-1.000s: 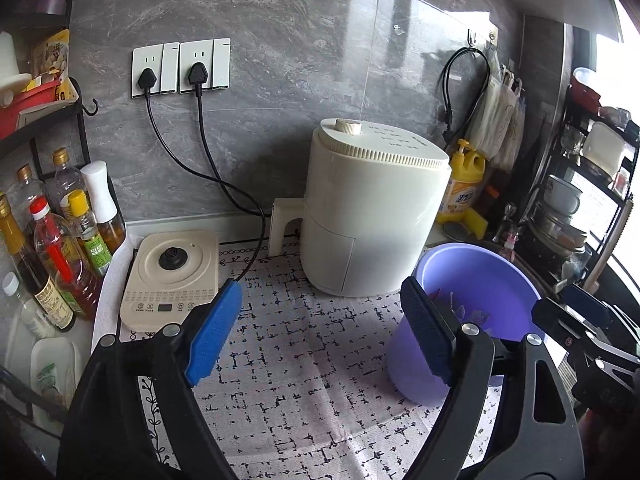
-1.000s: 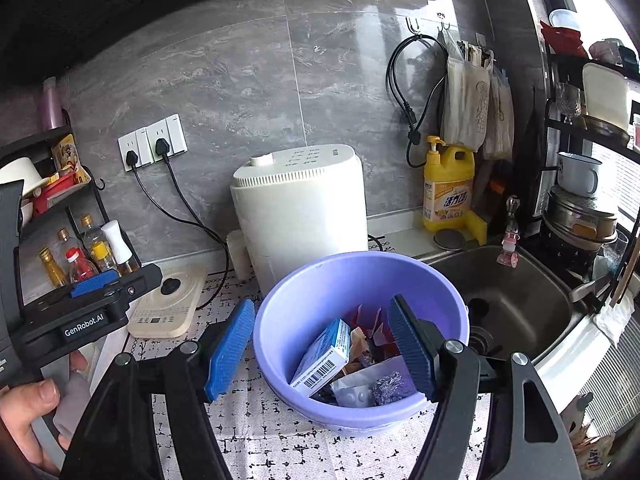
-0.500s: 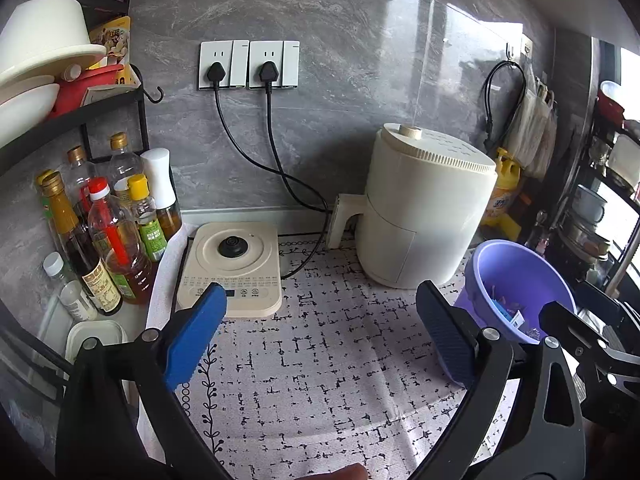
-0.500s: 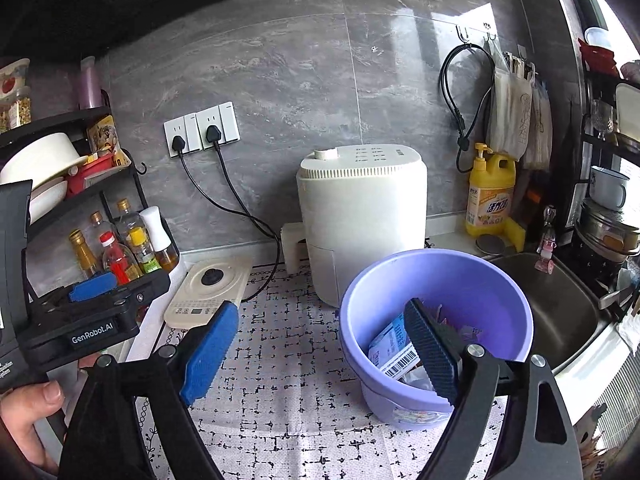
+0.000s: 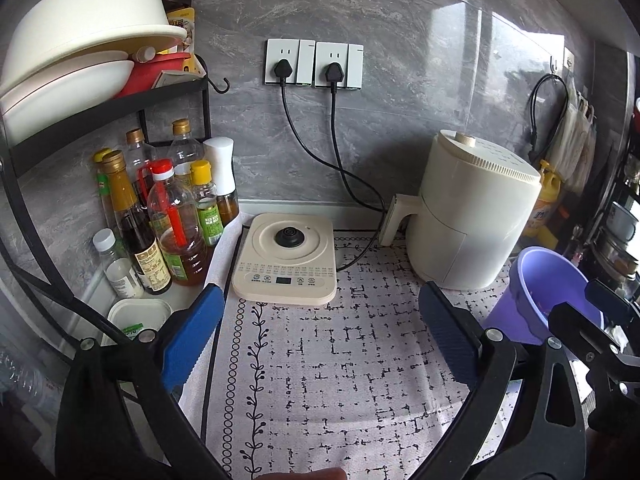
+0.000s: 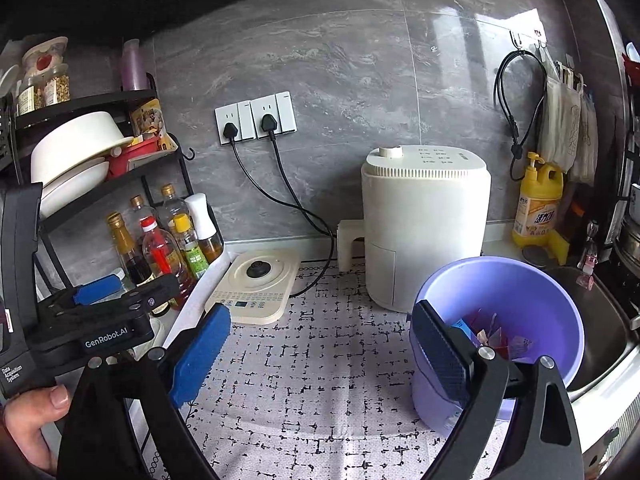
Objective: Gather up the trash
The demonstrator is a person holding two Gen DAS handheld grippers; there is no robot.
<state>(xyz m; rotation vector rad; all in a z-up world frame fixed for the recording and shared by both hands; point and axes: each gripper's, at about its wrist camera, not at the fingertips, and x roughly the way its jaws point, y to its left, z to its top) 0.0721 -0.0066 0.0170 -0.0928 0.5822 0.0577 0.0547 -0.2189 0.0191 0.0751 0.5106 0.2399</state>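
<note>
Trash (image 6: 494, 334) lies in the bucket (image 6: 520, 280) at the mat's (image 6: 320, 360) right edge. Your right gripper (image 6: 316, 356) is nearer; both it and the left gripper (image 5: 320, 340) have just spread wide, holding nothing.

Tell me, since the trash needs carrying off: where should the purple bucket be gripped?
Grip the purple bucket by its thin rim on the near side, one jaw inside and one outside, coming from above. Its body looks too wide for the jaws, and its upright, open top leaves the rim free.
</note>
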